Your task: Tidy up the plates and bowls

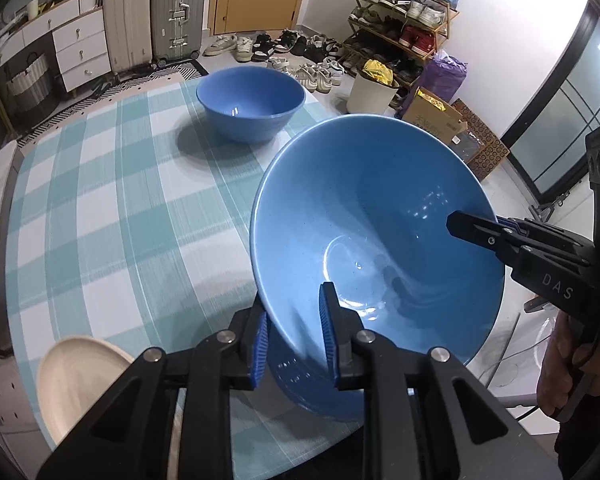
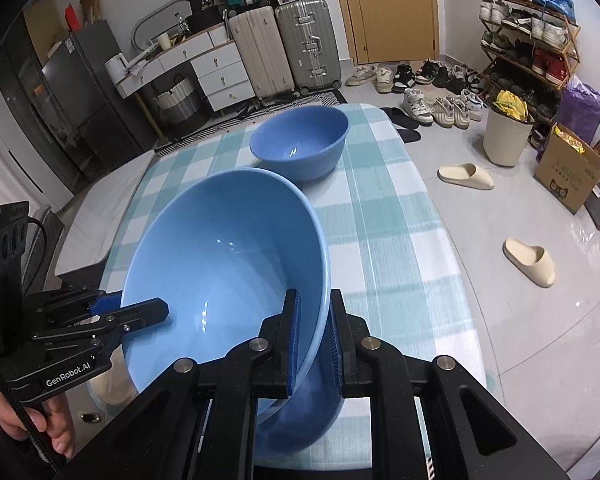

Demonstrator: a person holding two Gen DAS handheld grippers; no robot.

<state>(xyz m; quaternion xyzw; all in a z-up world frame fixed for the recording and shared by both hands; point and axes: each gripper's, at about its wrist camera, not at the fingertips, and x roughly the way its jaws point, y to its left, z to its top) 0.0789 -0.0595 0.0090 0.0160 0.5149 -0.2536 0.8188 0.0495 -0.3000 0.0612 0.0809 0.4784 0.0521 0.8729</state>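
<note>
Because you clamp the large glossy blue bowl (image 1: 376,240) by opposite rims — left gripper (image 1: 294,336), right gripper (image 2: 314,344) — it stays level above the checked tablecloth (image 1: 120,200).

A glossy sky-blue ceramic bowl (image 1: 380,236) fills the view from 3 to 6 o'clock; a second, deeper-blue round bowl (image 1: 251,102) sits at 12 o'clock. Under both lies a teal-and-white checked tablecloth (image 1: 112,208). A cream-coloured plate (image 1: 76,380) shows at 7 o'clock. The black left gripper (image 1: 293,334) carries ribbed royal-blue pads, as does the black right gripper (image 2: 315,342). Two beige foam slippers (image 2: 530,260) lie at 3 o'clock on pale grey floor
</note>
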